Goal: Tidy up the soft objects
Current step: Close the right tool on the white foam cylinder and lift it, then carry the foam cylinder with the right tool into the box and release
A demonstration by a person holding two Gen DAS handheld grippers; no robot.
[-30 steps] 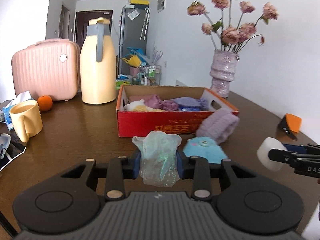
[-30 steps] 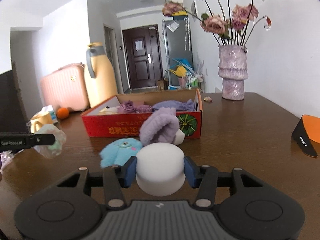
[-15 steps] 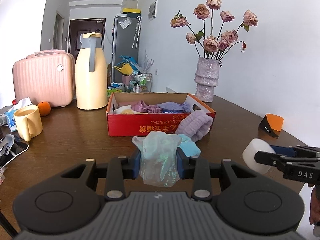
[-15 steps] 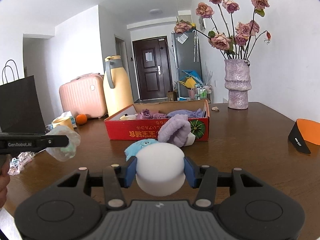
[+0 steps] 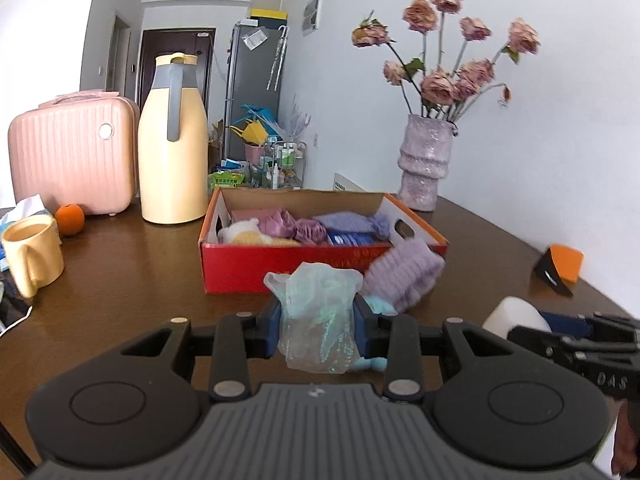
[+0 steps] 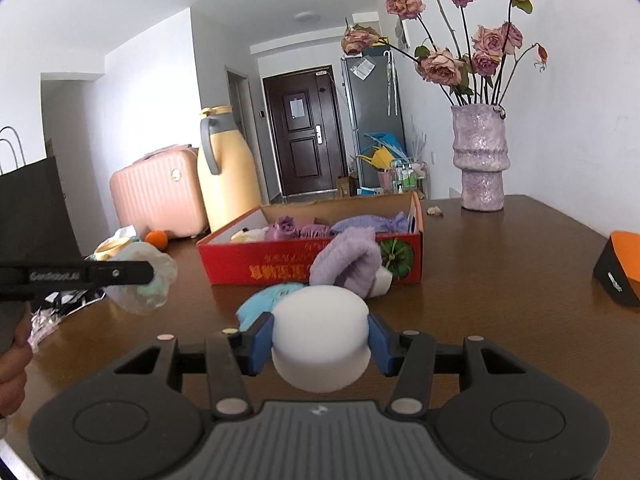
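My left gripper (image 5: 318,322) is shut on a clear plastic bag with a pale green soft thing inside (image 5: 320,312), held above the table before the red cardboard box (image 5: 280,264). My right gripper (image 6: 320,340) is shut on a white round sponge (image 6: 320,336); it also shows in the left wrist view (image 5: 516,316). The box (image 6: 280,268) holds several purple, white and yellow soft items. A purple knitted piece (image 6: 346,264) leans on the box front. A light blue plush (image 6: 268,300) lies on the table in front of it.
A yellow thermos jug (image 5: 172,140), a pink case (image 5: 72,152), an orange (image 5: 70,219) and a yellow mug (image 5: 32,252) stand at the left. A vase of dried roses (image 5: 426,160) stands behind the box. An orange-black wedge (image 5: 560,268) lies at the right.
Both grippers have pulled back and risen from the box, each keeping its hold. The box and plush look farther than one second ago.
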